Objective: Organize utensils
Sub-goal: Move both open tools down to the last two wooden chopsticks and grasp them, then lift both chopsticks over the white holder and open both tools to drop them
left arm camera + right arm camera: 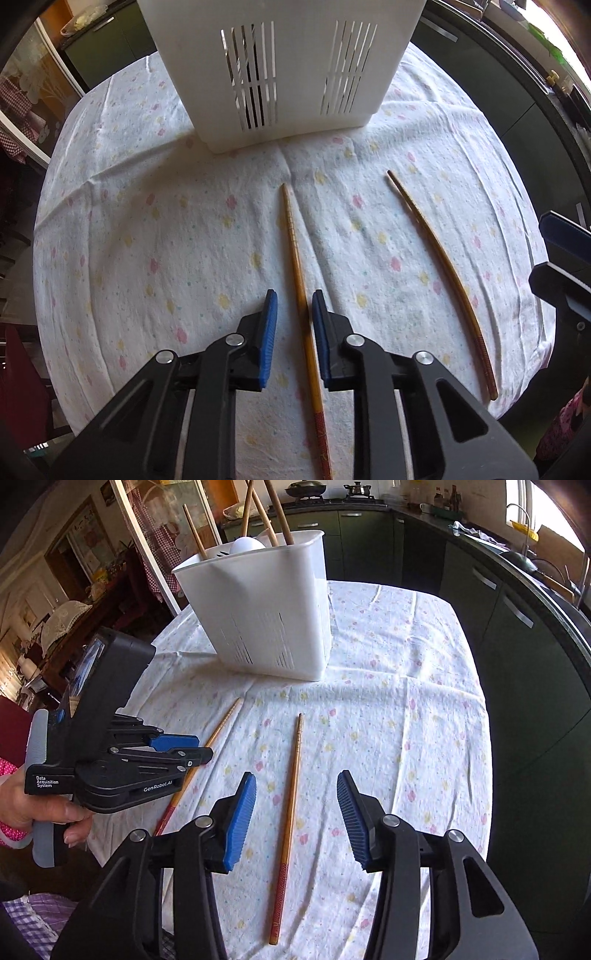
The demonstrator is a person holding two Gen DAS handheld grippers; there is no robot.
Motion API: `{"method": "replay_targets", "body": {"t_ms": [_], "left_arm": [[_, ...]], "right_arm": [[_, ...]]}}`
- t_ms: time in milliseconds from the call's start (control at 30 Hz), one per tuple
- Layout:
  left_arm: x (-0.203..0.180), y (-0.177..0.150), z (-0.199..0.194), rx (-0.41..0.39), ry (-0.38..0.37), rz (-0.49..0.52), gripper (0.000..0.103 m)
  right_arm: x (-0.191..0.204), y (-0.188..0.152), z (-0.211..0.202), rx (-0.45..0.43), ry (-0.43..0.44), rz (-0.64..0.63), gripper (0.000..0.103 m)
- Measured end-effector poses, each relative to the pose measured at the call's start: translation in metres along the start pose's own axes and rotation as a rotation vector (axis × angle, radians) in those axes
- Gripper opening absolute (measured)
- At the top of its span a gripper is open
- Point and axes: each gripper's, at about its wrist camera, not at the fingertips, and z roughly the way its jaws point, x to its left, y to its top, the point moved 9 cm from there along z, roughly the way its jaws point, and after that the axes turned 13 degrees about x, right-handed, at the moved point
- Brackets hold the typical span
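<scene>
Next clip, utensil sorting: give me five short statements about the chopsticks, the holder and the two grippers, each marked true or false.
1. Two chopsticks lie loose on the tablecloth. True: left chopstick, right chopstick.
2. The white utensil holder is empty. False: wooden handles stand in it.
3. The left gripper straddles a chopstick. True.
4. The right gripper has clamped its chopstick. False: its jaws stand open, wide of it.
5. The chopsticks lie crossed. False: they lie apart.
</scene>
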Motion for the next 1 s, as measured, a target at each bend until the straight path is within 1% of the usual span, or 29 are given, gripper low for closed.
{"method": "replay_targets", "body": {"t_ms": [33, 67, 167, 267, 300, 400, 567, 633, 700, 767, 800, 900, 1000], "left_arm": [[-0.001, 0.002, 0.000, -0.005, 0.003, 0.003, 0.009], [-0.001, 0.002, 0.000, -0.007, -0.001, 0.003, 0.007], [0.000, 0.001, 0.001, -0.006, -0.010, 0.007, 0.006], [0.007, -0.003, -0.002, -0.008, -0.018, 0.002, 0.006], [0.011, -0.005, -0.004, -0.015, -0.019, 0.000, 0.006], [0.021, -0.008, -0.013, -0.037, -0.018, -0.001, 0.006], [0.036, -0.014, -0.024, -0.053, -0.027, -0.005, 0.006], [0.038, -0.016, -0.026, -0.059, -0.029, -0.001, 0.006], [0.042, -0.017, -0.030, -0.064, -0.032, 0.001, 0.006], [0.040, -0.018, -0.032, -0.068, -0.036, 0.003, 0.006], [0.037, -0.017, -0.030, -0.070, -0.037, 0.006, 0.006], [0.033, -0.017, -0.033, -0.077, -0.044, 0.011, 0.006], [0.034, -0.021, -0.043, -0.101, -0.046, 0.021, 0.006]], "right_arm": [[-0.001, 0.001, 0.005, 0.011, -0.017, -0.002, 0.046], [-0.003, 0.002, 0.012, 0.029, -0.029, -0.002, 0.046], [-0.004, 0.004, 0.039, 0.096, -0.031, -0.004, 0.046], [-0.007, 0.010, 0.061, 0.145, -0.054, -0.001, 0.043], [-0.007, 0.012, 0.066, 0.155, -0.055, -0.001, 0.041], [-0.004, 0.020, 0.076, 0.171, -0.064, -0.007, 0.040], [0.006, 0.027, 0.080, 0.179, -0.118, -0.044, 0.040], [0.011, 0.029, 0.081, 0.175, -0.130, -0.066, 0.035], [0.018, 0.029, 0.081, 0.182, -0.112, -0.080, 0.017], [0.023, 0.028, 0.084, 0.186, -0.100, -0.082, 0.009], [0.023, 0.028, 0.084, 0.189, -0.089, -0.072, 0.008], [0.019, 0.029, 0.084, 0.194, -0.043, -0.029, 0.007], [0.018, 0.030, 0.072, 0.156, -0.028, -0.016, 0.007]]}}
